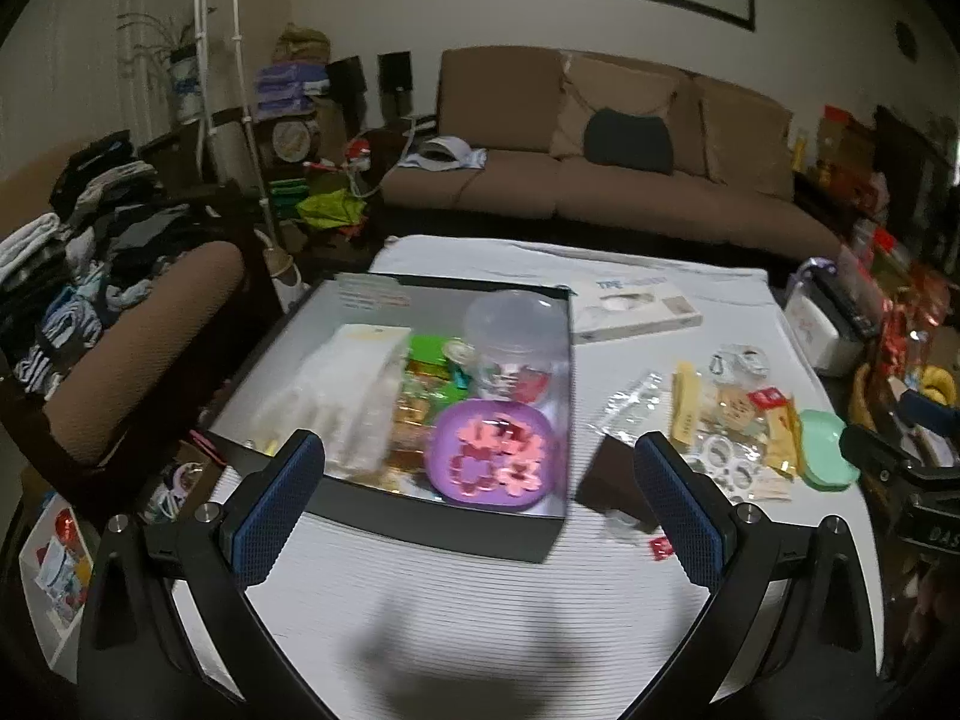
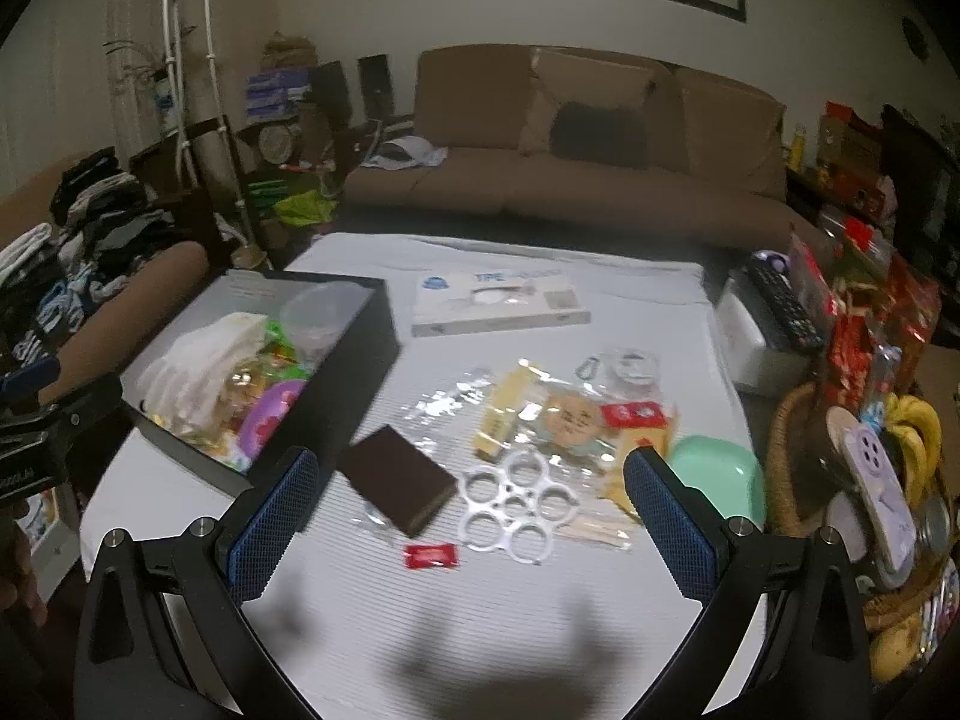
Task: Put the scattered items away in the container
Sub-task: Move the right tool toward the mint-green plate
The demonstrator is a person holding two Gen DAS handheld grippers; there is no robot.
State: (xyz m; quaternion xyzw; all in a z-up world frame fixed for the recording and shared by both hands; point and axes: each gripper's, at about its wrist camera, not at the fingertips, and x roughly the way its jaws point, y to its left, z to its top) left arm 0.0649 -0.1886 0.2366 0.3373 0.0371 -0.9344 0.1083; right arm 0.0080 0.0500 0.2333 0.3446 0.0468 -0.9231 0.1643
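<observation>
Sponge (image 2: 397, 483) btwn open right claw (image 2: 471, 519).

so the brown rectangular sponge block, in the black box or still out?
Out. The brown sponge block lies on the white table cover, beside the black box, not inside it.

The left tool (image 1: 480, 495) has two black arms that spread out like a big V. Each arm ends in a flat blue pad (image 1: 279, 507) with a bumpy, dotted skin. Small round silver screws (image 1: 207, 511) sit on the black parts. The right tool (image 2: 471, 501) looks the same: black arms, blue bumpy pads (image 2: 669, 519) and shiny silver screws (image 2: 737, 525). Seen from the side, the other tool's black body carries white letters (image 1: 936, 534).
</observation>
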